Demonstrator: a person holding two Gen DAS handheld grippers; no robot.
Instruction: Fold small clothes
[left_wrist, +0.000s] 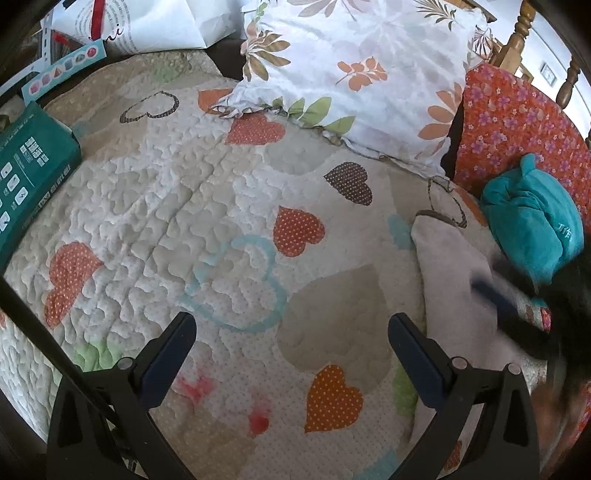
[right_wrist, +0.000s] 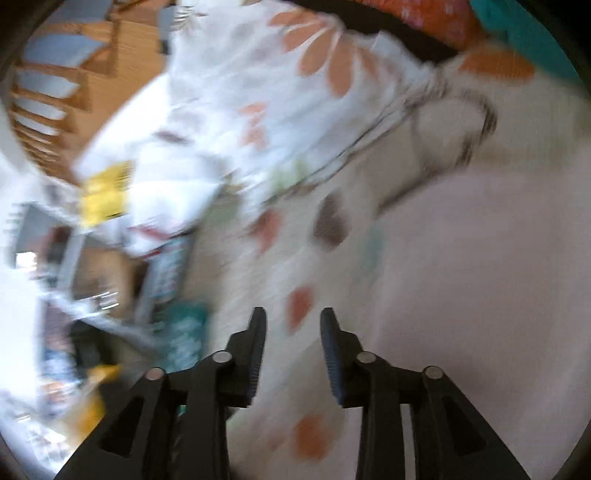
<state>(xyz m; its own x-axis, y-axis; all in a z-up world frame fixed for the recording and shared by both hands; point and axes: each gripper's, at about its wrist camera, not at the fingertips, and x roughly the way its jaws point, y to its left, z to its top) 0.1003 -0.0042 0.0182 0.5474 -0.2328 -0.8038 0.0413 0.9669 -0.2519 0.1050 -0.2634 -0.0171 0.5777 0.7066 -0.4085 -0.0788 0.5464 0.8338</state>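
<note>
Pale cloth is seen flat on bed quilt, right side — approx. 1 fold judged done. Left tool released, empty; right tool part-open, nothing gripped. Teal garment judged pending.

right wrist view motion-blurred throughout; right gripper smeared over pale cloth; teal box cut off

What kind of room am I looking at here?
Most likely a bedroom: a quilted bedspread with hearts, a floral pillow at its head, and a turned wooden bedpost behind.
</note>
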